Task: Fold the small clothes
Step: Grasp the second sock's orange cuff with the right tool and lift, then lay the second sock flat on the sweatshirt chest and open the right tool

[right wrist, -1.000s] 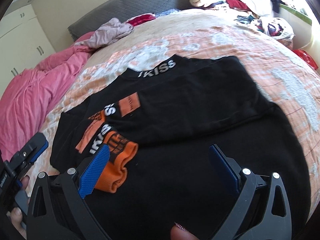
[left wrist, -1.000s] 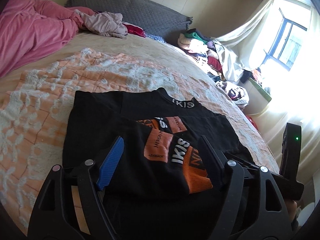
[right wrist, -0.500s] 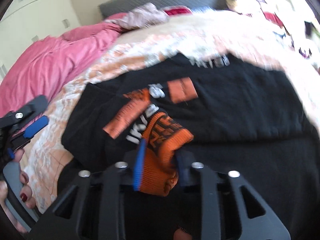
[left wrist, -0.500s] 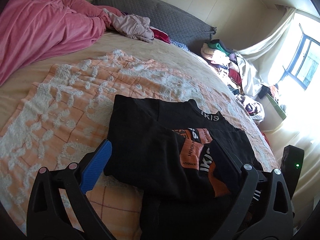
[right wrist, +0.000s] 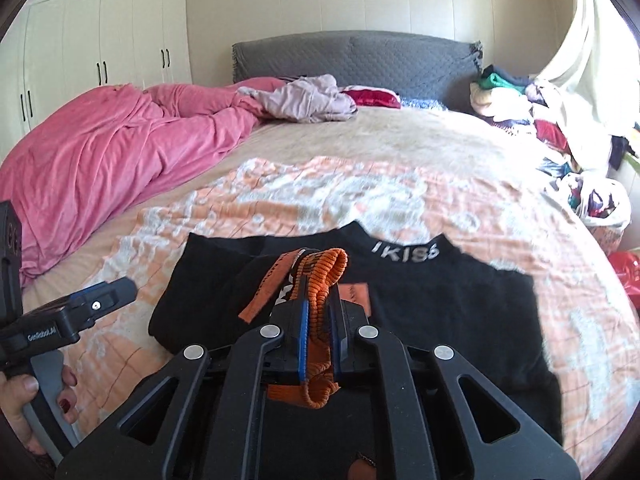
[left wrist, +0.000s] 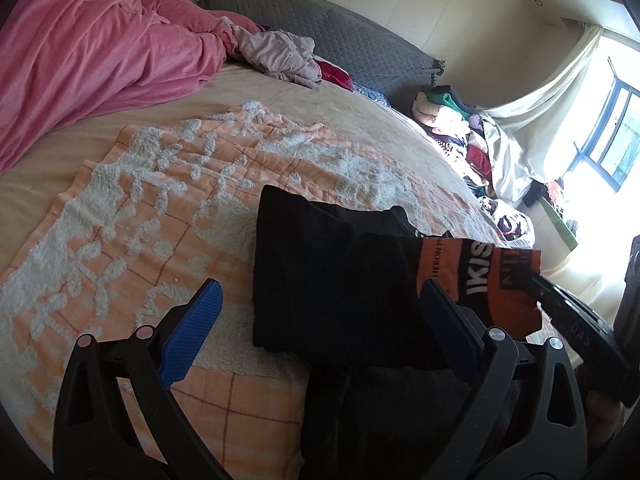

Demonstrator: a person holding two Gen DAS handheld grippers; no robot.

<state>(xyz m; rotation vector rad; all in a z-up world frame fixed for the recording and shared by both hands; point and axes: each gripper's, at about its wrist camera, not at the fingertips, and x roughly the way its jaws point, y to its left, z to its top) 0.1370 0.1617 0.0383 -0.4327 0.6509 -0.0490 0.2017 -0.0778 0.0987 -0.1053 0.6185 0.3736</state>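
Observation:
A black top [right wrist: 432, 304] with a white IKISS collar lies on an orange and white blanket [right wrist: 360, 188]. It also shows in the left wrist view [left wrist: 328, 280]. My right gripper [right wrist: 318, 312] is shut on the sleeve's orange cuff [right wrist: 324, 276] and holds it lifted above the top; the cuff [left wrist: 488, 276] shows raised at the right of the left wrist view. My left gripper [left wrist: 320, 300] is open and empty, low over the top's left edge. It shows at the left of the right wrist view [right wrist: 92, 304].
A pink duvet [left wrist: 92, 52] lies at the left of the bed. A mauve garment [right wrist: 308, 98] lies by the grey headboard [right wrist: 360, 56]. A heap of clothes [right wrist: 532, 116] sits at the right edge, near a curtain and window [left wrist: 616, 136].
My right gripper closed on the orange cuff and lifted it up off the top. My left gripper drew back to the left, off the garment, staying open.

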